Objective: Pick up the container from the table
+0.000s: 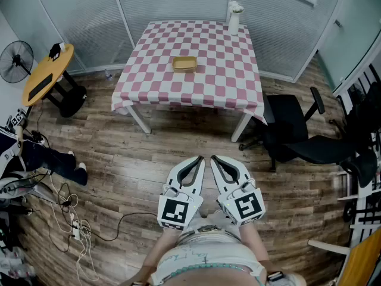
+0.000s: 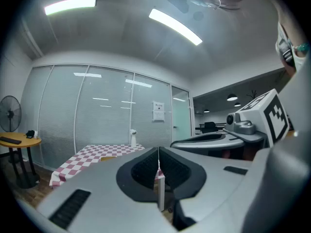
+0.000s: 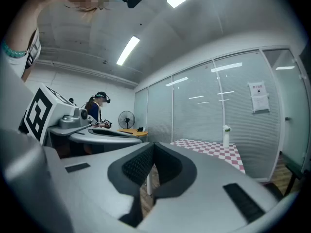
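Container [image 1: 184, 64] sits pretty much in the middle of the counter [image 1: 196, 97], well in from every edge, with bare checkered cloth all round it. So there's lots of open room on all sides. The only other thing up there is a vase [image 1: 234, 16], way off at the far right corner near the back edge and well apart from the container.

Left gripper [image 1: 199, 158] and right gripper [image 1: 214, 158] are side by side, close to the person's body and pointing roughly level toward the counter. Both sets of jaws are closed tight with nothing between them. The container is well ahead of the jaws, a bit left of where the tips point in the head view, with a stretch of wood floor [image 1: 155, 151] between.

That stretch is clear straight ahead. A black chair [image 1: 297, 133] stands just beside the counter's near right corner, and cables [image 1: 77, 222] trail over the floor on the left. A round side table [image 1: 47, 70] and a fan [image 1: 16, 61] are further left by the glass wall.

Count: one container, one vase, one counter, one chair, two grippers.
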### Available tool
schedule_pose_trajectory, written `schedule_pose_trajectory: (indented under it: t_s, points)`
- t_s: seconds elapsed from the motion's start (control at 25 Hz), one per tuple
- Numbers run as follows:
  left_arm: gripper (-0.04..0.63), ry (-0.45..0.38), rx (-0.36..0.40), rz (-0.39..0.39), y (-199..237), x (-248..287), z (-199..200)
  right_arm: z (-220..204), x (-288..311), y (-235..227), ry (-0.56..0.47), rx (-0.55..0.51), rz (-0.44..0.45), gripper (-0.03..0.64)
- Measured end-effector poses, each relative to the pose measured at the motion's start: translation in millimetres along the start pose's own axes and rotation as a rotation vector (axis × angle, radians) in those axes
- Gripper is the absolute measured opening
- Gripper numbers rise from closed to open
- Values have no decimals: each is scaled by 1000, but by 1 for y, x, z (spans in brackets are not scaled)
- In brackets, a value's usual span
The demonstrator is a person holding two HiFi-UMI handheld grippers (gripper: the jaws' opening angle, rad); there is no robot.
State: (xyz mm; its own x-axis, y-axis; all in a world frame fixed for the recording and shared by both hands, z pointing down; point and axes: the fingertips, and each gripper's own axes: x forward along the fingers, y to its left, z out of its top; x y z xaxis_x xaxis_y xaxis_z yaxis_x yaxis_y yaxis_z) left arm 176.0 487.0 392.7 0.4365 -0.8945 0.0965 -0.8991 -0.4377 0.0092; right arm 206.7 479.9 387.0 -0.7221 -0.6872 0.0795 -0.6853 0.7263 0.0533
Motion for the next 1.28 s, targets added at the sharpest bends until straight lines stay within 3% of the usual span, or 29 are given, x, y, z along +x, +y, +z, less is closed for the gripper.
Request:
schedule_pose_trajectory:
  t_s: [0.24,1.28]
  points:
    - [18,-4,-3,0,4,2,2,5,2,-3,-78,24,3,-6]
    - [18,23,-18,-51,95,-4,-16,-7,88,36,-7,25,-1,-6]
